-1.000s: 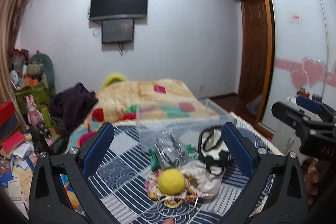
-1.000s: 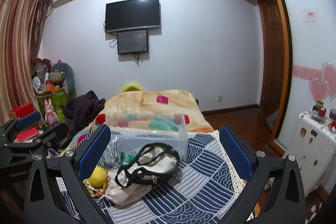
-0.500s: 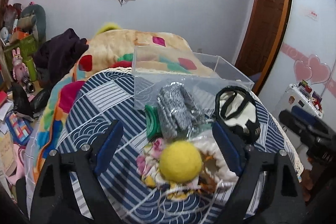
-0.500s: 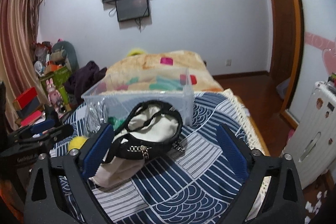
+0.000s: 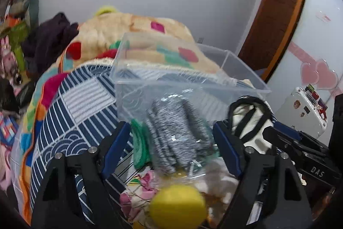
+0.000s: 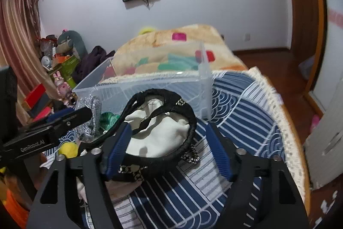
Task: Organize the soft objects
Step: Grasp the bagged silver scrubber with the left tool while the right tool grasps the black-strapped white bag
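Observation:
A heap of soft things lies on the blue patterned bedspread (image 5: 85,98). My left gripper (image 5: 171,143) is open, its fingers either side of a clear bag of grey knit cloth (image 5: 178,134) with a green piece (image 5: 139,147) beside it. A yellow ball (image 5: 178,206) and floral cloth (image 5: 137,192) lie just below. My right gripper (image 6: 165,149) is open around a white cloth bag with black handles (image 6: 158,132), which also shows in the left wrist view (image 5: 248,117). An empty clear plastic bin (image 5: 182,70) stands just behind the heap (image 6: 150,85).
A beige blanket with coloured patches (image 5: 133,35) lies behind the bin. Dark clothes (image 5: 51,35) and cluttered toys and boxes (image 6: 53,70) sit at the left. A white suitcase (image 5: 304,113) and wardrobe doors (image 5: 321,25) stand at the right. The bed's fringed edge (image 6: 285,126) drops to wood floor.
Both grippers have tilted down and moved in close over the heap. The left one now straddles the grey knit bag, the right one the white bag. Both stay open.

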Demonstrator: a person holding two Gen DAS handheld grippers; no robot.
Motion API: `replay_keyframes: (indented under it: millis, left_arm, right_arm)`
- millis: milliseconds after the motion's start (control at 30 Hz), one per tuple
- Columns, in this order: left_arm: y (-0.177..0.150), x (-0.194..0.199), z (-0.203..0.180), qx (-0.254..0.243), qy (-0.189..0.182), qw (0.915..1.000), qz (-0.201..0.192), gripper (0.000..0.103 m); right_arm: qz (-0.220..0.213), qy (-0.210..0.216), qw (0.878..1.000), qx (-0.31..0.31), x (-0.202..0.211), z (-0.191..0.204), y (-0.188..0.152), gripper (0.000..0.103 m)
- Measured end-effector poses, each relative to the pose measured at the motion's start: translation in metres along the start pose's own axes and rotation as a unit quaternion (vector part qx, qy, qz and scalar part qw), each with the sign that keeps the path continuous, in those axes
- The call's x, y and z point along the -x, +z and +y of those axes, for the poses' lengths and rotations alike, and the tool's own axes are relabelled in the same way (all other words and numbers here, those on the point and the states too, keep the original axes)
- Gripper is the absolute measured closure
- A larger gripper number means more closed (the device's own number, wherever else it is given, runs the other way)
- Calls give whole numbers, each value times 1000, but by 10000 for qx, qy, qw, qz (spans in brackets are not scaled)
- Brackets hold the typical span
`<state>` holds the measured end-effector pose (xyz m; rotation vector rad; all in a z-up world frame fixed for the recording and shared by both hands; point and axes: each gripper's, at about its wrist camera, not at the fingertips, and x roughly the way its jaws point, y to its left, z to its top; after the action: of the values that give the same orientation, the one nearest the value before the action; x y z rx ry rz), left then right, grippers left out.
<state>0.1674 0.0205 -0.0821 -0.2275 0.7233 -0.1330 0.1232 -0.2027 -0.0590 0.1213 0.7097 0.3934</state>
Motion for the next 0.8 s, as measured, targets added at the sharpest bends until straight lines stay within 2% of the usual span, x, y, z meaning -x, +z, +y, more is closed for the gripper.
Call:
replay_keyframes:
  millis: [133,200,400,567,700,800]
  left_arm:
    - [-3,-7,5,96,-62,9999,112,34]
    - [-5,-8,2,42,-65,9999,105,49]
    - [-10,1,-7,-199,8,9998,0,64]
    - [-14,16,-3,-221,41,9997,-60,68]
    - [-15,33,0,-332,235,9989,-227,68]
    - [-13,45,2,-376,208,9985,-327,71]
  right_arm:
    - [262,54,9996,-20,-12,2,-5,57]
    - [264,-12,9996,27,-12,4,-8,62]
    - [105,-143,9998,122,-2,6,-8,76]
    - [16,-221,9996,190,3,7,-10,79]
    - [-282,-476,9978,367,12,12,-5,81]
    - [-478,-519,9967,407,22,15,-1,81]
